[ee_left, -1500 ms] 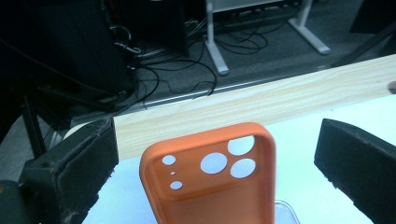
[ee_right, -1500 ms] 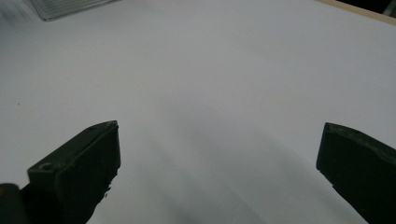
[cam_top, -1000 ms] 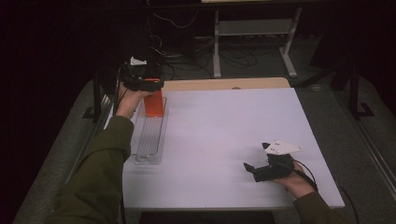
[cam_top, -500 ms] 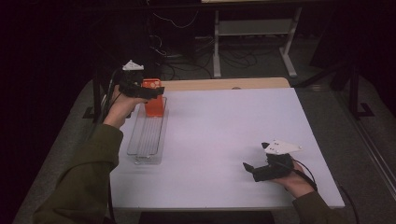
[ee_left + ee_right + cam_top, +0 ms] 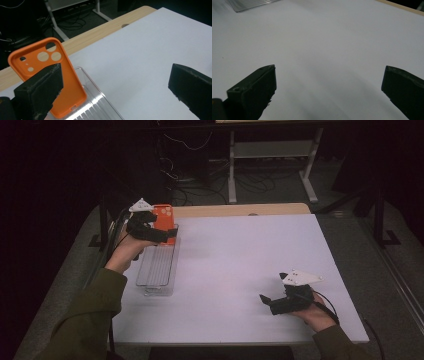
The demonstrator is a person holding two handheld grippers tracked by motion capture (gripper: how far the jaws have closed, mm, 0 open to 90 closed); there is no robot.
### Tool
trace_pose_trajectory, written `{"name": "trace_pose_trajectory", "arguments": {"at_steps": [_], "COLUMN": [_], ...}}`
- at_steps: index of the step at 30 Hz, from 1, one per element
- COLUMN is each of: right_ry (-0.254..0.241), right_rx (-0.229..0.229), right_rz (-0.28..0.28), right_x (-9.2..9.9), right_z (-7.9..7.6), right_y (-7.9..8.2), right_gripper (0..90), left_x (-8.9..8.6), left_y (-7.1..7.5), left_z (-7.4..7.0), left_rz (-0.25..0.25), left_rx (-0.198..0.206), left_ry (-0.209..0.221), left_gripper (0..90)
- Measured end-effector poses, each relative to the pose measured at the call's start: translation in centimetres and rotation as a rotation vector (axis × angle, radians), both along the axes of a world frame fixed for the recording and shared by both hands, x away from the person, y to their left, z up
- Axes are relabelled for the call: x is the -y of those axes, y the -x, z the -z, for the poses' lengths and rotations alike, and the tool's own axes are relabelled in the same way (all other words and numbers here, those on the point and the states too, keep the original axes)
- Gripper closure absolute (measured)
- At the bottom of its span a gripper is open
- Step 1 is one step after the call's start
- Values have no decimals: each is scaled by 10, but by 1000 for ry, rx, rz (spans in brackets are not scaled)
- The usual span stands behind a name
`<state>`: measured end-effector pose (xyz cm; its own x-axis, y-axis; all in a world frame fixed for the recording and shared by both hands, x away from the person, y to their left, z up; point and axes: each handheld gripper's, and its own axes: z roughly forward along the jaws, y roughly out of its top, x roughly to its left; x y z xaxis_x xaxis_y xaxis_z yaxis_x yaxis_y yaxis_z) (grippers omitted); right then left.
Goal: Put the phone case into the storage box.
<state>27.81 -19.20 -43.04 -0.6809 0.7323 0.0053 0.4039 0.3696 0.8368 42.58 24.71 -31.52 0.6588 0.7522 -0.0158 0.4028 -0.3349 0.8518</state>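
My left gripper (image 5: 167, 234) is by the orange phone case (image 5: 165, 221).
High view: the case stands upright in the clear rack's (image 5: 157, 270) far end; my right gripper (image 5: 266, 301) is well apart. Left gripper view: jaws wide open, case (image 5: 51, 77) beside the left jaw. Right gripper view: jaws open over bare tabletop (image 5: 324, 45).

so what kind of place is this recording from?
Likely a lab or workshop recording bench, not a home: a plain white table in a dark room, cables on the floor behind, a metal stand, and handheld grippers, left and right.
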Motion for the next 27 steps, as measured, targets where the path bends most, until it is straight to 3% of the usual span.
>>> {"name": "trace_pose_trajectory", "arguments": {"at_steps": [8,15,21,27], "right_ry": [-2,-5,-11,-12], "right_rx": [-7,-10,-4,-3], "right_rz": [-2,-2,-7,-13], "right_x": [1,2,3,3], "right_z": [-1,-3,-4,-7], "right_y": [0,0,0,1], "right_gripper": [0,0,0,0], "left_x": [1,0,3,8], "left_y": [18,34,50,64], "left_z": [2,7,12,19], "left_rz": [45,74,105,134], "left_rx": [6,-2,3,16], "left_ry": [15,52,58,30], "left_gripper": [0,0,0,0]}}
